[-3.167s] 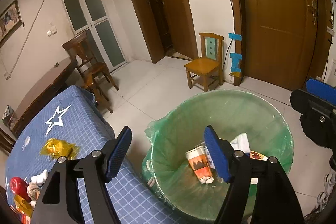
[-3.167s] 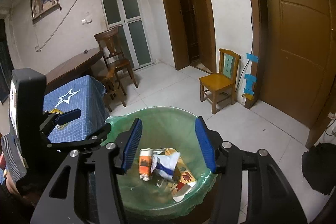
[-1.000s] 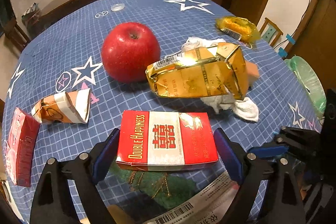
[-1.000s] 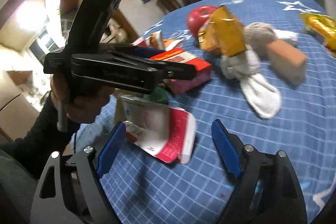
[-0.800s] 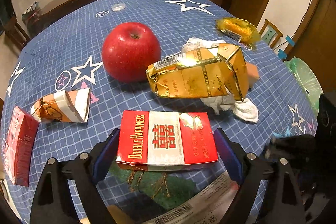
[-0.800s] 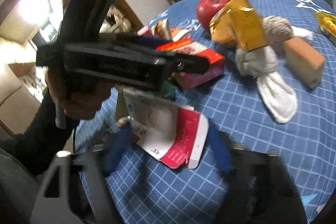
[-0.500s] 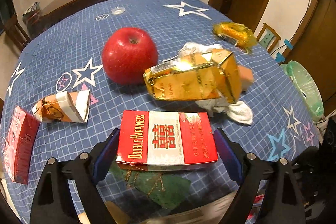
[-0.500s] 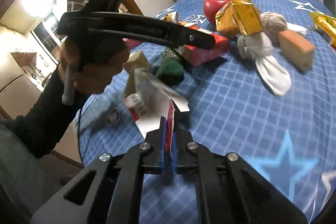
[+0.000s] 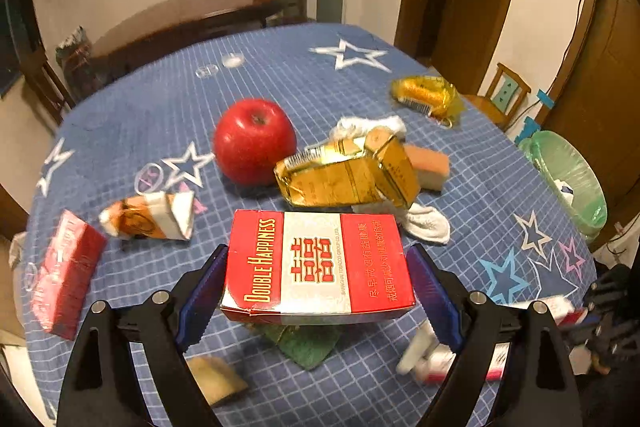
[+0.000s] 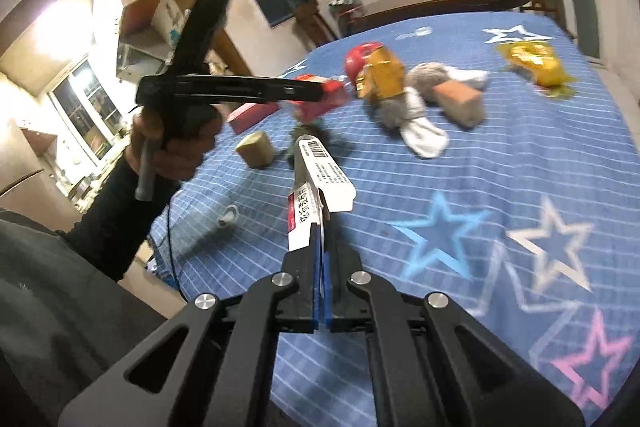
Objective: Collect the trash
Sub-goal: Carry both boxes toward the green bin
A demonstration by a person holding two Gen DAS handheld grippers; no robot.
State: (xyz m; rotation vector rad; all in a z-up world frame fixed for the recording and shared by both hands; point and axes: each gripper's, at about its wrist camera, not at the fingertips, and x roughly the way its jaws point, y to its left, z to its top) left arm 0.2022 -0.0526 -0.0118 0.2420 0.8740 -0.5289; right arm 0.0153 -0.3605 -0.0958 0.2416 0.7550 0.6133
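Observation:
My left gripper (image 9: 316,283) is shut on a red and white Double Happiness cigarette box (image 9: 316,265) and holds it above the blue star tablecloth (image 9: 160,115). My right gripper (image 10: 321,239) is shut on a flattened white and red carton (image 10: 316,183), lifted off the table. That carton also shows at the lower right of the left wrist view (image 9: 452,363). On the table lie a gold carton (image 9: 348,175), an orange paper cup (image 9: 152,217), a red pack (image 9: 64,275) and a yellow wrapper (image 9: 428,95). The green-lined trash bin (image 9: 568,179) stands beyond the table's right edge.
A red apple (image 9: 254,141), an orange sponge (image 9: 428,167), a white sock (image 9: 424,223), a green cloth (image 9: 304,343) and a tan block (image 9: 216,379) are on the table. A small wooden chair (image 9: 504,99) stands by the wall. The left hand-held gripper (image 10: 224,91) crosses the right wrist view.
My right gripper shut on the white and red carton and lifted it off the table. My left gripper rose with the cigarette box in it.

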